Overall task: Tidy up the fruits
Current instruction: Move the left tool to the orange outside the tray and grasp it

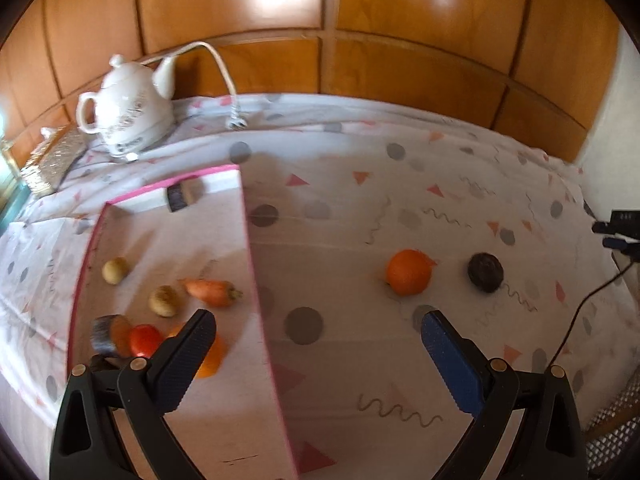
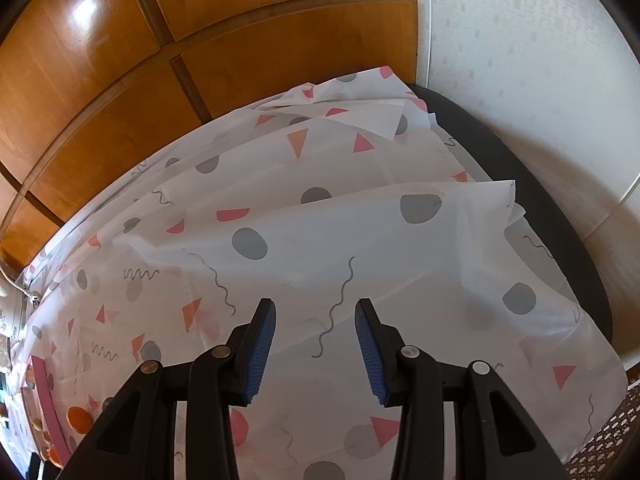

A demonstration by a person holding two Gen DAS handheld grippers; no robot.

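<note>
Left wrist view: we see a shallow pink-rimmed tray (image 1: 245, 216) on the counter (image 1: 400, 208), lined with the same patterned cloth (image 1: 352, 360) that covers the counter (grey dots, pink triangles, squiggles). The tray's long axis runs away from the camera, leaning slightly left.

In the tray:
- carrot (image 1: 212, 291), tapered, matte orange, long axis roughly left-right, stem end pointing right toward the tray's right wall
- two small rough tan potatoes (image 1: 115, 270), (image 1: 163, 300), oval
- glossy red tomato (image 1: 145, 340), round
- an orange fruit (image 1: 210, 360), mostly hidden behind our left finger

Out on the cloth, right of the tray: a round orange (image 1: 409, 272) with dimpled skin, and a dark, matte round fruit (image 1: 485, 272) just beside it. They sit apart, not touching.

Left gripper (image 1: 316, 328): jaws released and spread wide, nothing between them. The left finger hangs over the tray, the blue-padded right one over open cloth, straddling the tray's right wall.

A white glazed ceramic kettle (image 1: 128, 112) with cord sits at the far left corner.

Right wrist view: right gripper (image 2: 316, 312) with ribbed blue pads, jaws partly open, empty, over wrinkled cloth. The tray edge and an orange show at the far lower left.
</note>
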